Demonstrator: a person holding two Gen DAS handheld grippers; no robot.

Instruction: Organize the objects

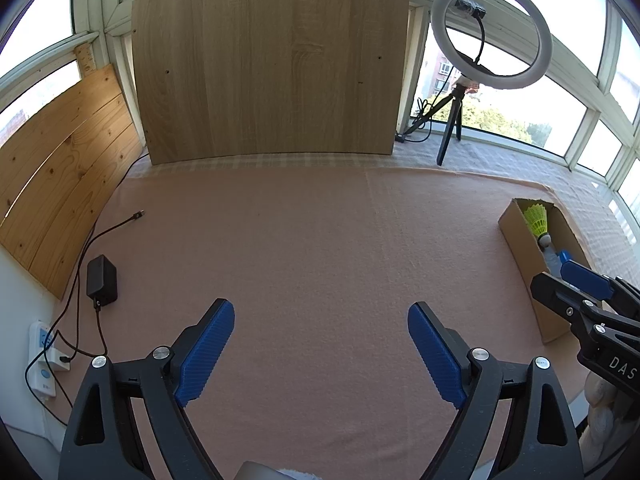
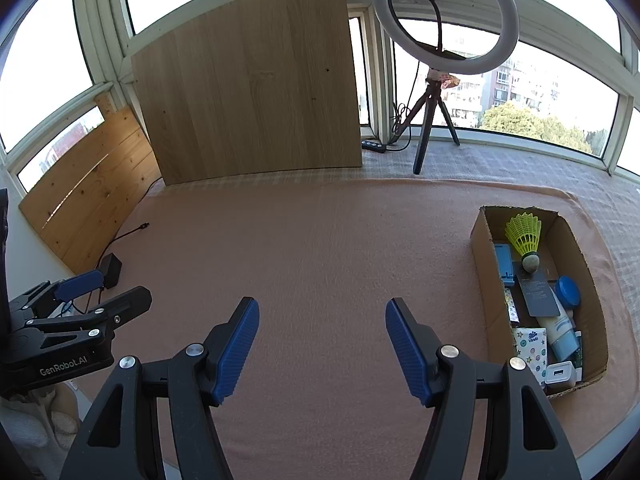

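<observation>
1. The left gripper (image 1: pixel 320 354) sat at the bottom centre of the left wrist view, its blue-padded jaws spread wide and holding nothing, hovering over the pink cloth (image 1: pixel 312 248).
2. The right gripper (image 2: pixel 322 350) filled the bottom centre of its own view in the same pose: jaws wide apart, nothing between them, pointing across the cloth toward the far wooden board (image 2: pixel 248 80).
3. In the left wrist view the right gripper also entered from the right edge, its tip overlapping the near end of the cardboard box (image 1: pixel 524 248).
4. The cardboard box lay at the right of both views, on the cloth, well apart from the gap between either pair of jaws.
5. Inside it, at the far end, lay a yellow shuttlecock (image 2: pixel 525 236); nearer in were a blue-capped bottle (image 2: pixel 567 292), a dark card (image 2: pixel 538 294), a white tube (image 2: pixel 560 332) and a starred tissue pack (image 2: pixel 532 346).
6. A ring light on a tripod (image 2: pixel 446 20) stood at the upper right, behind the cloth by the windows.
7. At the left edge, a black adapter (image 1: pixel 102 280) with its cable rested on the cloth beside slanted pine planks (image 1: pixel 64 176).
</observation>
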